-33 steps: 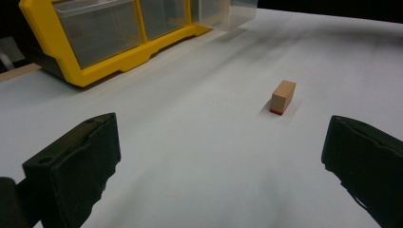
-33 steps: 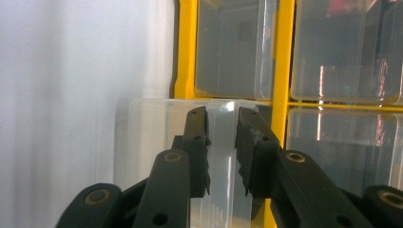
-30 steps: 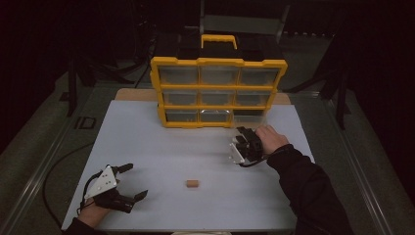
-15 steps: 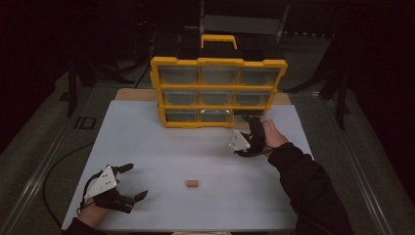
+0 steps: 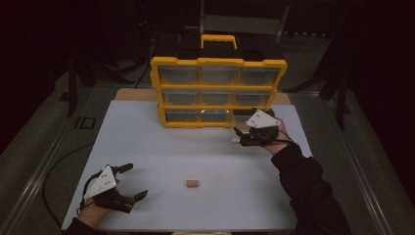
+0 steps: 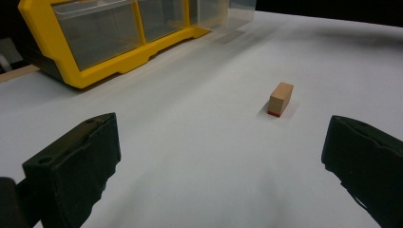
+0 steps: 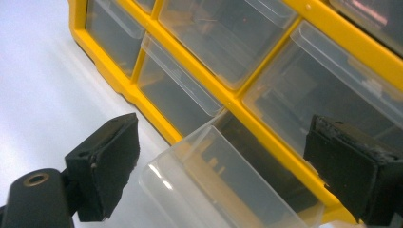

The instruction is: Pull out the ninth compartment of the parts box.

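One drawer (image 7: 223,185) stands pulled out of the yellow organizer (image 5: 219,90), at its bottom row, right end; I judge the step in hand is filling it with the small wooden block (image 5: 192,183), which lies on the white table (image 5: 161,152) well in front of the organizer; my right gripper (image 7: 228,166) has its fingers apart around the drawer's front; my left gripper (image 6: 218,166), fingers wide apart, faces the block; I should centre on it squarely before closing.

A white table (image 5: 195,152) stood on a grey floor (image 5: 44,142) in a dark room. A black cable (image 5: 54,171) lay on the floor beside the table's left edge.
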Motion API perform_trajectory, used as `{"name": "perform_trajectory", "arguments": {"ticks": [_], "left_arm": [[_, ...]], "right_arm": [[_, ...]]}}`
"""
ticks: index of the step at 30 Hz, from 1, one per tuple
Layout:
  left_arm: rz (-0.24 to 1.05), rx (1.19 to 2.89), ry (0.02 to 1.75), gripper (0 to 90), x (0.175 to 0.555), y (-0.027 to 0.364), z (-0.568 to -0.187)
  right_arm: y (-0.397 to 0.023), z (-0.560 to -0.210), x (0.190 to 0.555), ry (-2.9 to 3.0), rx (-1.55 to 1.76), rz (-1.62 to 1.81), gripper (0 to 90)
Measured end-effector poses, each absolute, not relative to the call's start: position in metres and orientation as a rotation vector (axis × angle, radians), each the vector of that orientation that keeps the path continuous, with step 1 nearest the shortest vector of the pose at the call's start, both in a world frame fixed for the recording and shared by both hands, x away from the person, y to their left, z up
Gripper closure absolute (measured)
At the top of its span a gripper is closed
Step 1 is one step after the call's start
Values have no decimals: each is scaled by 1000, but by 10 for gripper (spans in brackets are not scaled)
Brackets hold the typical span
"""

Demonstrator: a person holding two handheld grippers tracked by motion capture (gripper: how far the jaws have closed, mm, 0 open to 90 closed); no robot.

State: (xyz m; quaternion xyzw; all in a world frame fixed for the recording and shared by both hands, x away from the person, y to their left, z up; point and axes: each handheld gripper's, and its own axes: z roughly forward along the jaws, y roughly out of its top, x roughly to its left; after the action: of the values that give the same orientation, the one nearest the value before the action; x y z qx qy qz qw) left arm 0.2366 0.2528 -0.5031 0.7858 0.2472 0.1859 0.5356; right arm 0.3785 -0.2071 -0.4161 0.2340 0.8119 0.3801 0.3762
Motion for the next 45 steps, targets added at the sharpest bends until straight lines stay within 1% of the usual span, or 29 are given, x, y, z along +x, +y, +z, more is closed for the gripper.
{"name": "perform_trajectory", "arguments": {"ticks": [4, 6, 15, 24, 25, 27, 30, 33, 44, 45], "left_arm": [[441, 1870, 588, 0, 237, 253, -503], [440, 1869, 588, 0, 237, 253, -503], [440, 1867, 589, 0, 237, 253, -503], [439, 1864, 591, 0, 237, 253, -503], [440, 1865, 591, 0, 237, 253, -503], [440, 1866, 591, 0, 237, 253, -503], [440, 1865, 591, 0, 237, 253, -503], [440, 1868, 589, 0, 237, 253, -503], [442, 1867, 587, 0, 237, 253, -503], [441, 1867, 586, 0, 237, 253, -503]], "right_arm": [[-211, -418, 380, 2068, 652, 1008, 104], [-212, -418, 379, 2083, 654, 1034, 82], [-221, -425, 379, 2088, 702, 1079, 81], [-245, -424, 371, 1980, 805, 1302, 86], [-252, -426, 371, 1962, 798, 1352, 109], [-258, -428, 370, 1960, 787, 1378, 127], [-262, -430, 368, 1975, 782, 1371, 139], [-268, -434, 367, 2057, 723, 1407, 191], [-263, -441, 351, 2075, 740, 1421, 179], [-262, -441, 348, 2078, 742, 1430, 150]]}}
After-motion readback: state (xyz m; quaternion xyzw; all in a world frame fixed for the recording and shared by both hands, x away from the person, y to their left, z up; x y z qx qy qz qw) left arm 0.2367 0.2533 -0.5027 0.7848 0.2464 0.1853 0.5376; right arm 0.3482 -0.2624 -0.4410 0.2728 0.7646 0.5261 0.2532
